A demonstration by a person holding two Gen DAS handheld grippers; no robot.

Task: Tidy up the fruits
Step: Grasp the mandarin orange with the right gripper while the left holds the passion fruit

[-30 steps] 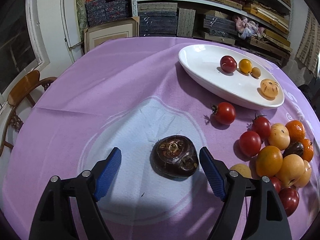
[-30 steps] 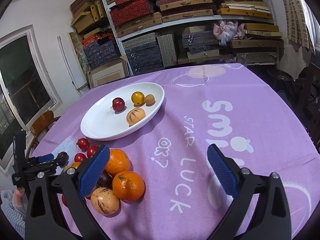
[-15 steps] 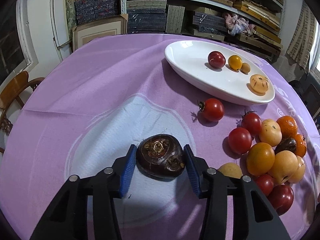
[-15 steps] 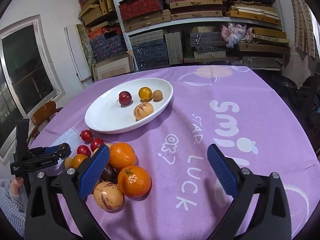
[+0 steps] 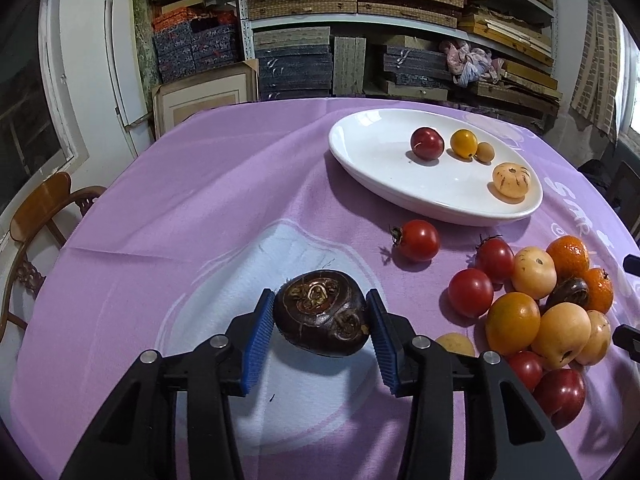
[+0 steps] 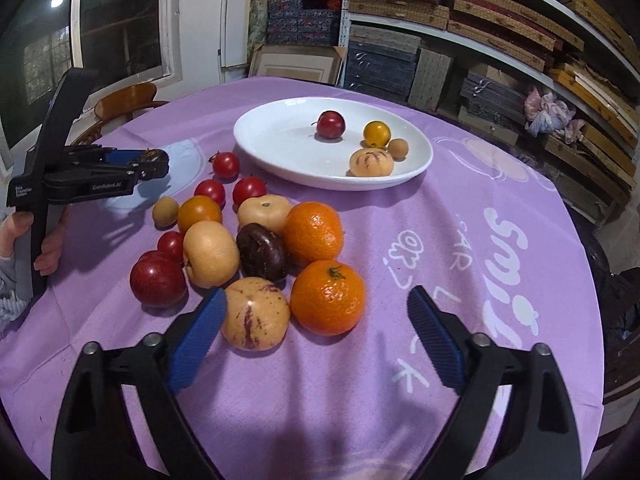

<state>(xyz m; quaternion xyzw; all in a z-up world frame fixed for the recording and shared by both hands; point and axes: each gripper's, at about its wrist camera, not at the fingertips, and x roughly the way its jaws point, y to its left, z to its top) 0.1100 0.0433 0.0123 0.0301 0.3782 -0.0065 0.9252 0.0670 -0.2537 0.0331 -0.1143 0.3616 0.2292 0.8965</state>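
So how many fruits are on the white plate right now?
4 on the white plate: a dark red plum at the back, a yellow fruit beside it, a small tan fruit, and a striped pale melon nearest the pile.

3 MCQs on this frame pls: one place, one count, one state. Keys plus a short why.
1. Where is the dark brown water chestnut?
A. in the dish
B. between the left tool's pads
C. in the fruit pile

2. How many fruits lie in the white oval dish?
A. two
B. four
C. six

3. The right tool is:
A. open, holding nothing
B. shut on a mandarin
C. shut on a tomato

Key: B, both blue pads of the left tool press its sides; B, a red, a yellow, a small tan and a striped one; A, its pads stand wide apart above the purple tablecloth.
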